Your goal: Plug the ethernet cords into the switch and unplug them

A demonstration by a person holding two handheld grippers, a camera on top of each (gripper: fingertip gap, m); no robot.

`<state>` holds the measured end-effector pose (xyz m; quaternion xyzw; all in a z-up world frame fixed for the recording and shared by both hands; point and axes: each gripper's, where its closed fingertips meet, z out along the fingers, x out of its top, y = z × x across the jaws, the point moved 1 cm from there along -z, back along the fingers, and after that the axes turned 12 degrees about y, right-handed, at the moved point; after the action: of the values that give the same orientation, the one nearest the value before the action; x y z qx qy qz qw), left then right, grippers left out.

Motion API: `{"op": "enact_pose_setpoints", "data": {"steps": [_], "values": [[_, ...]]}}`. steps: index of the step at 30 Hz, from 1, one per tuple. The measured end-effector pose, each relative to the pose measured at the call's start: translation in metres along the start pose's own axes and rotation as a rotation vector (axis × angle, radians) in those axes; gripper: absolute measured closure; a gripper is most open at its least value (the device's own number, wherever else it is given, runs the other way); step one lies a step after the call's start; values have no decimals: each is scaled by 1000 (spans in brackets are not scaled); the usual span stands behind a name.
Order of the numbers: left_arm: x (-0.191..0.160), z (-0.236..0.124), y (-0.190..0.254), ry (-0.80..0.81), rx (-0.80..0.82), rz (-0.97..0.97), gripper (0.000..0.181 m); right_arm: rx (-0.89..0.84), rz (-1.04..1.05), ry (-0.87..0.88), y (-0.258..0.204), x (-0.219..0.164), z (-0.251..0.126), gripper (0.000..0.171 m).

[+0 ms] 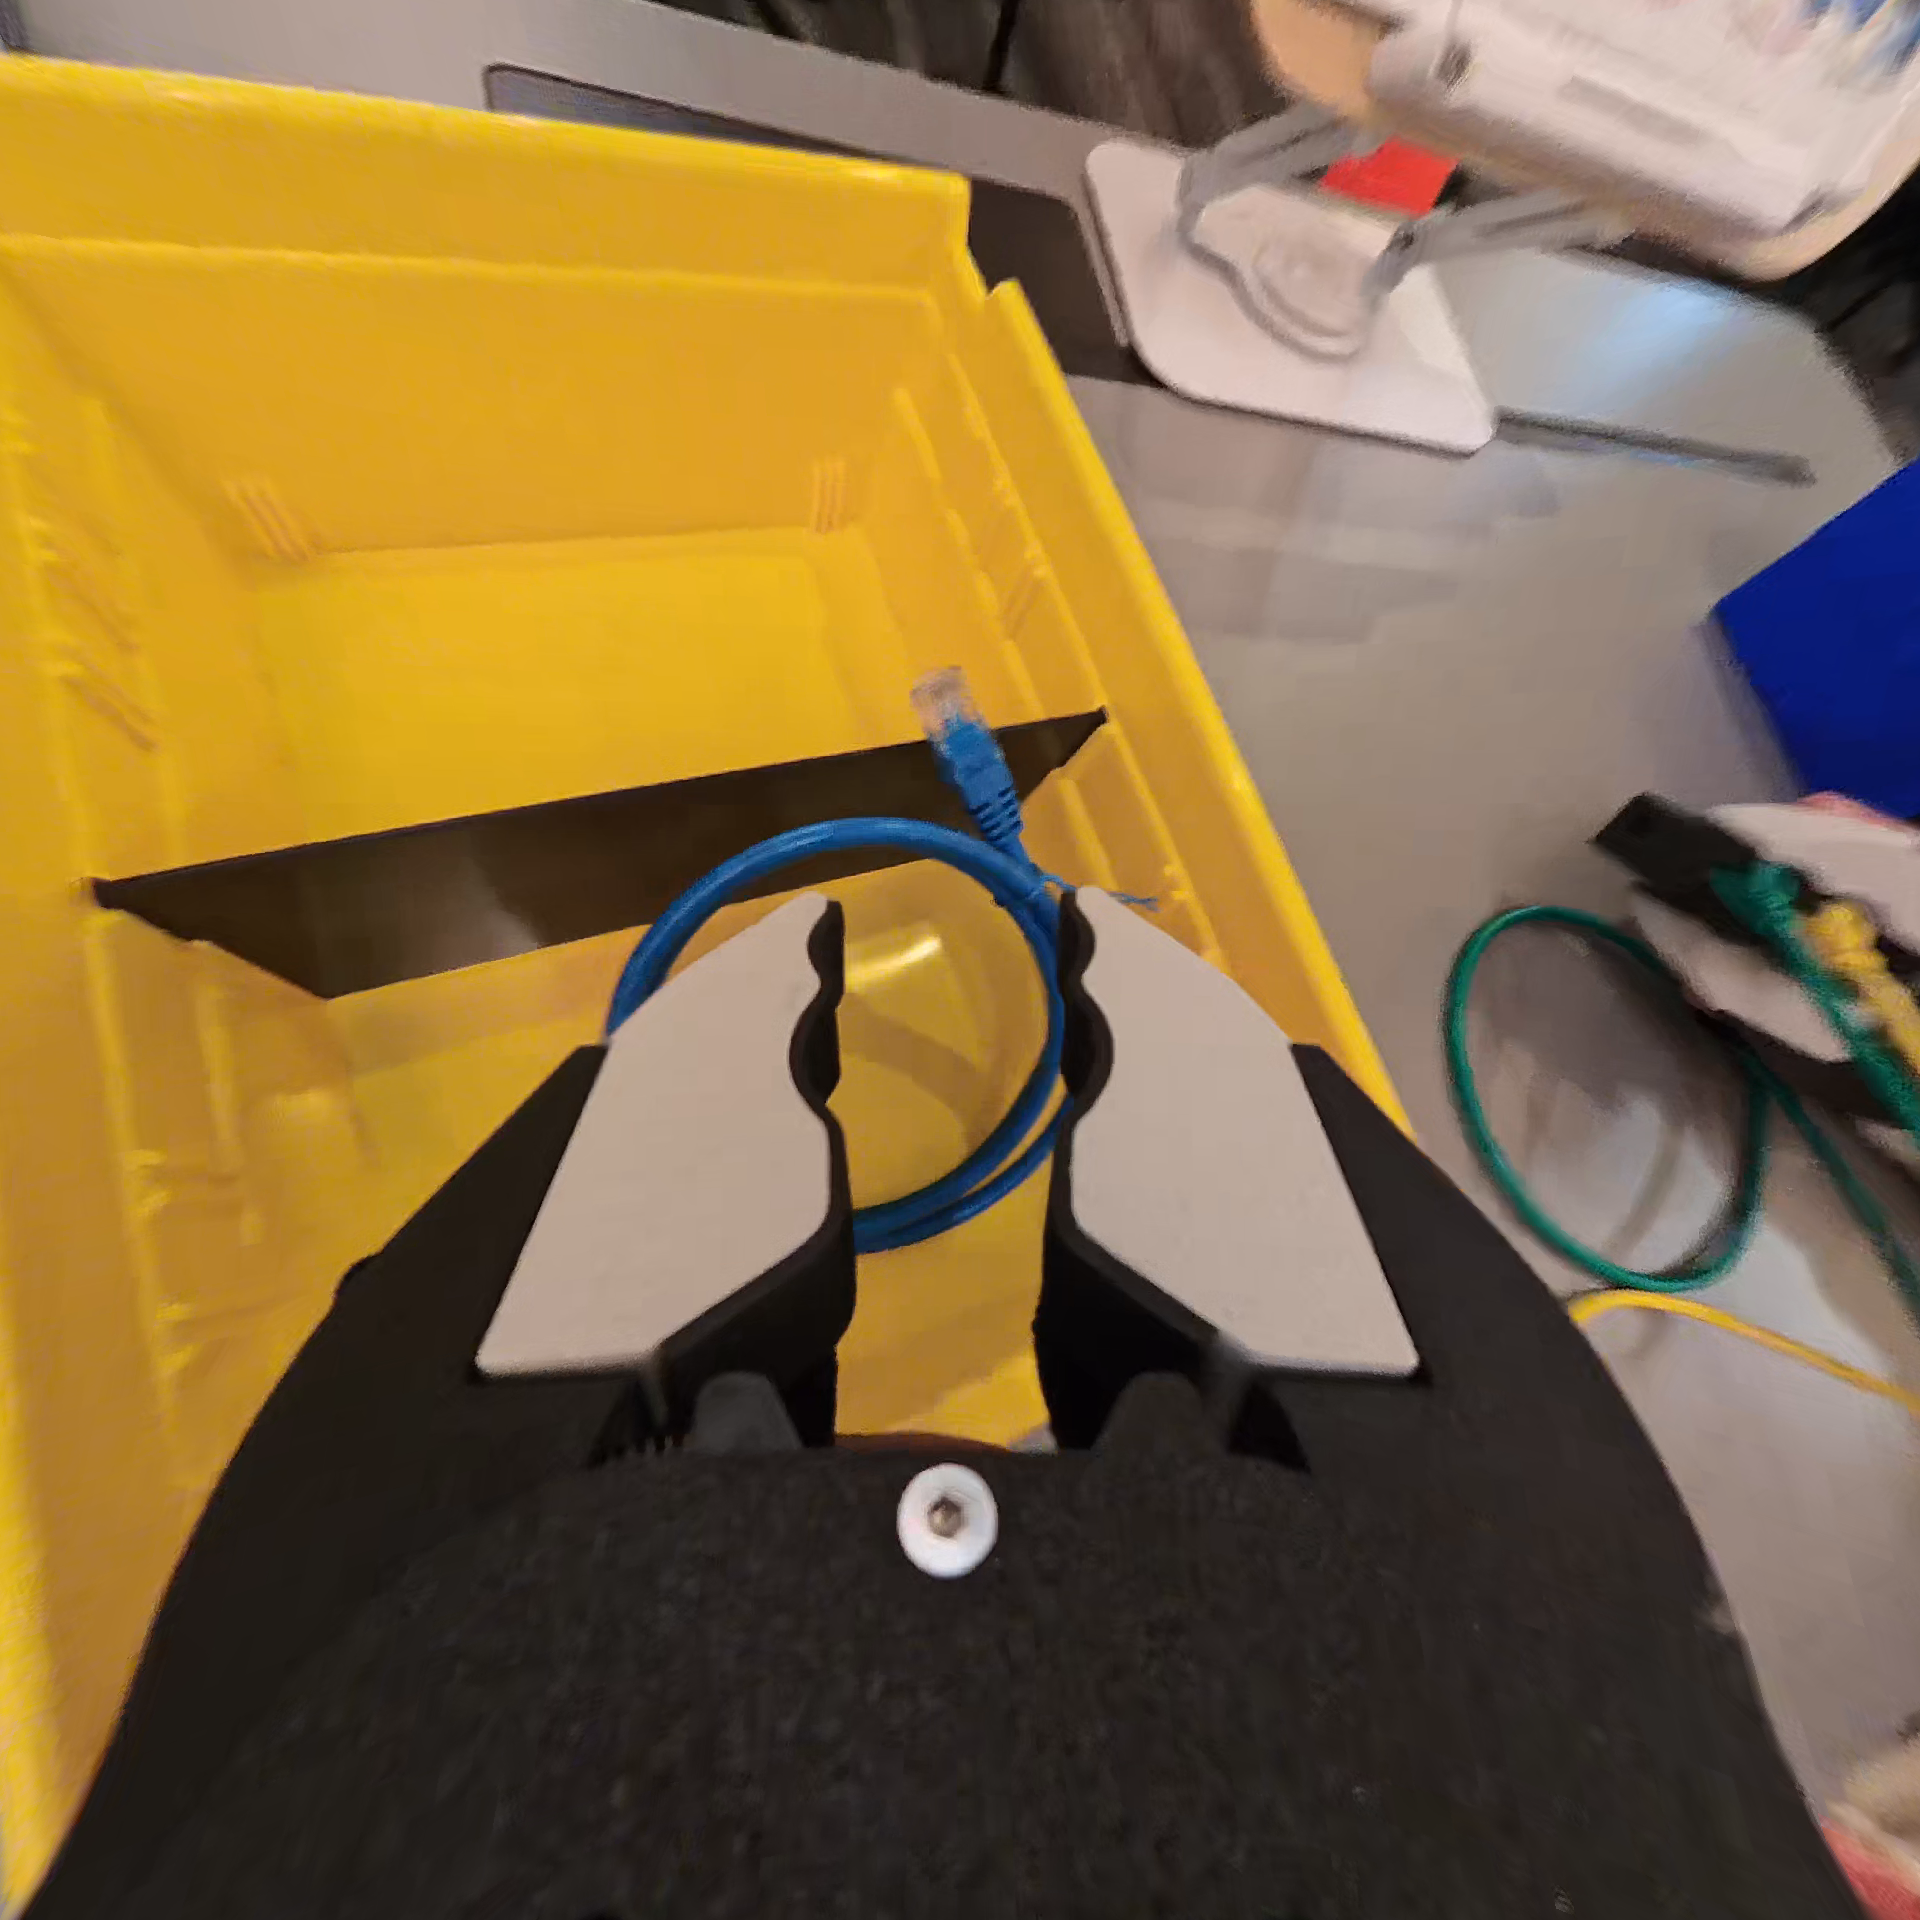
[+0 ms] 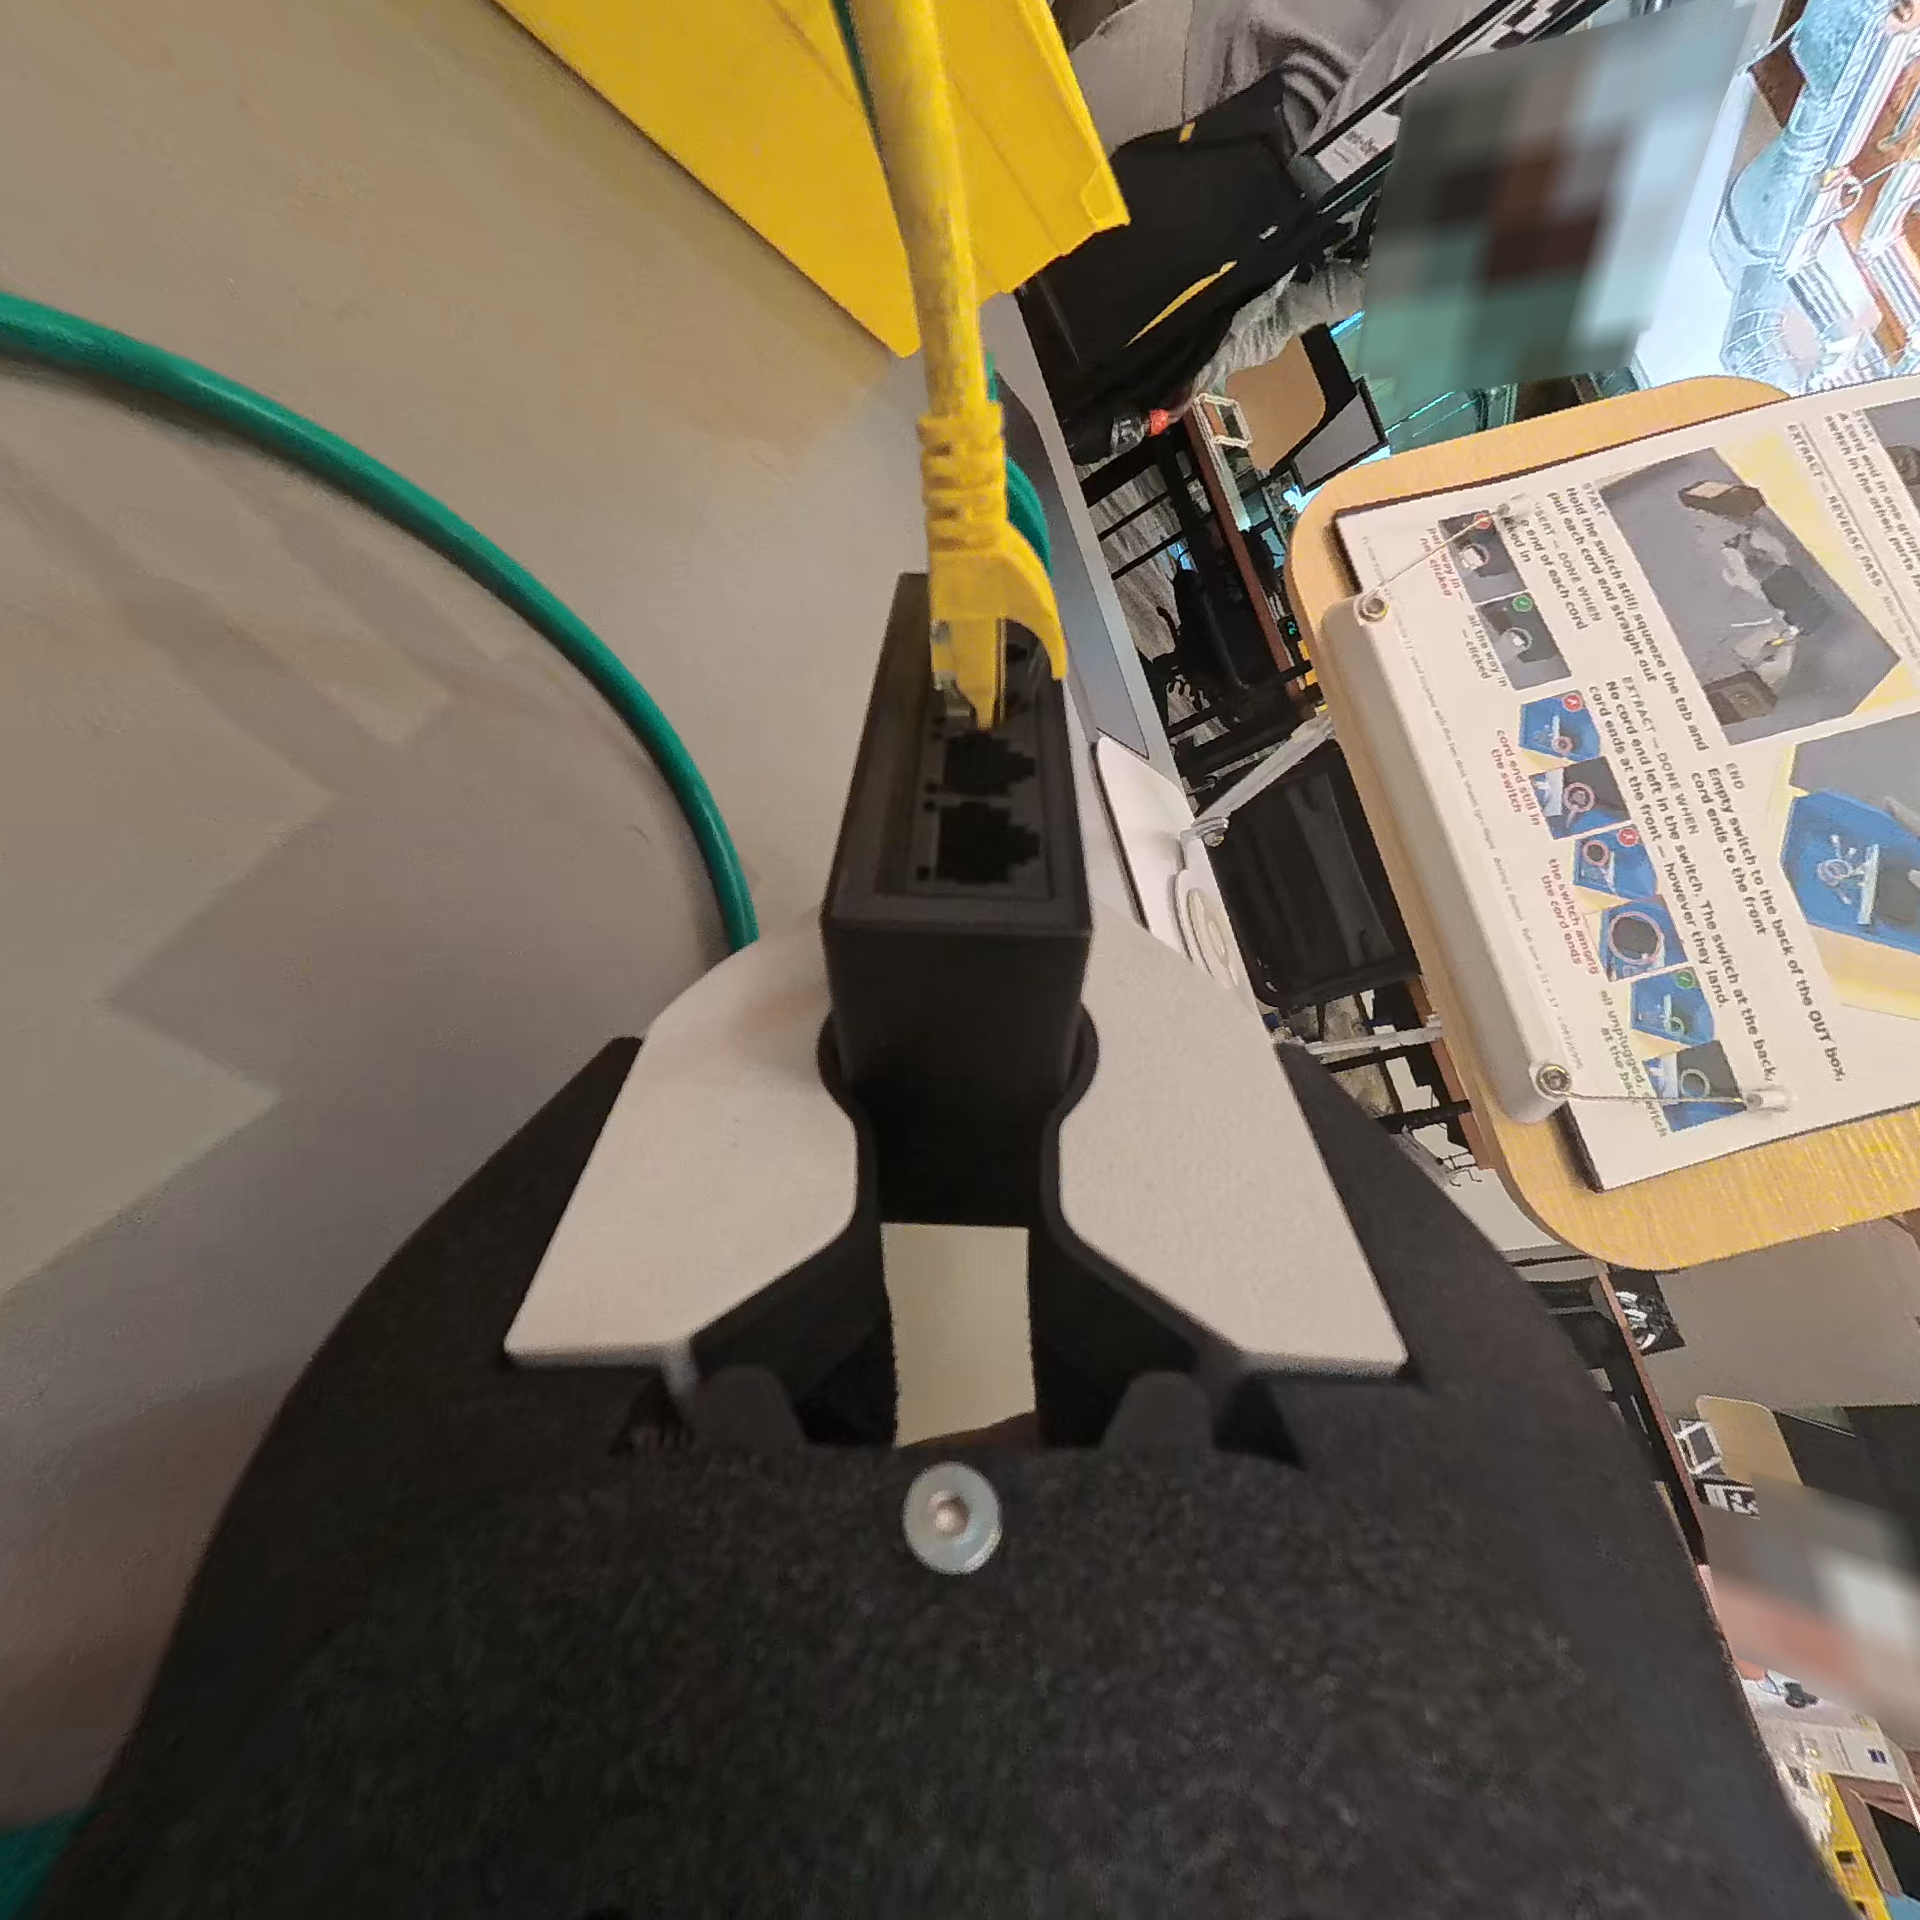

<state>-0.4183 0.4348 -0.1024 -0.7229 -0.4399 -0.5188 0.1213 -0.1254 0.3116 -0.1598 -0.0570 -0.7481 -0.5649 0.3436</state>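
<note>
The left gripper (image 1: 945, 925) hangs over a big yellow bin (image 1: 499, 436). Its two fingers are apart. A blue ethernet cord (image 1: 831, 847) lies coiled in a loop in the bin, below the fingers. The loop runs close by the right finger, and it looks like it may touch it, but the view does not show that for sure. The cord's blue plug (image 1: 971, 764) with its clear tip sticks up near a dark divider (image 1: 499, 862) that goes across the bin.

The right gripper (image 2: 956, 997) is squeezed tight on a small black network switch (image 2: 956, 862). The switch sits between the two fingers with its row of ports facing the camera. A yellow ethernet cord (image 2: 935, 239) comes down from above, and its plug (image 2: 971, 644) is in the far port. The two nearer ports are open holes.

A green ethernet cord (image 2: 436, 509) curves across the pale table (image 2: 312, 831) to the left of the switch. In the left wrist view, the switch (image 1: 1662, 842) shows far off to the right, with green and yellow cords going into it. A wooden board with a printed sheet (image 2: 1662, 790) stands to the right of the switch. A white stand (image 1: 1299, 343) sits on the table past the bin.
</note>
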Motion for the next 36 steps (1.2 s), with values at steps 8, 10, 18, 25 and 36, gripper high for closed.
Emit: {"op": "enact_pose_setpoints", "data": {"steps": [8, 10, 18, 25, 36], "values": [[-38, 52, 24, -157, -46, -97, 122, 5, -7, -5, -1, -1, 1, 140], [-30, 58, 26, -114, -88, -220, 140, 1, -7, -7, 0, -1, 0, 141], [14, -8, 67, 114, -326, -8, 179, 0, -3, -1, 1, -1, 1, 141], [4, -101, 191, 195, -789, 58, 181, 1, -8, 1, 1, -1, 1, 140], [-59, -46, 140, 20, -256, 288, 149, -6, -20, 0, 2, -1, -1, 140]]}}
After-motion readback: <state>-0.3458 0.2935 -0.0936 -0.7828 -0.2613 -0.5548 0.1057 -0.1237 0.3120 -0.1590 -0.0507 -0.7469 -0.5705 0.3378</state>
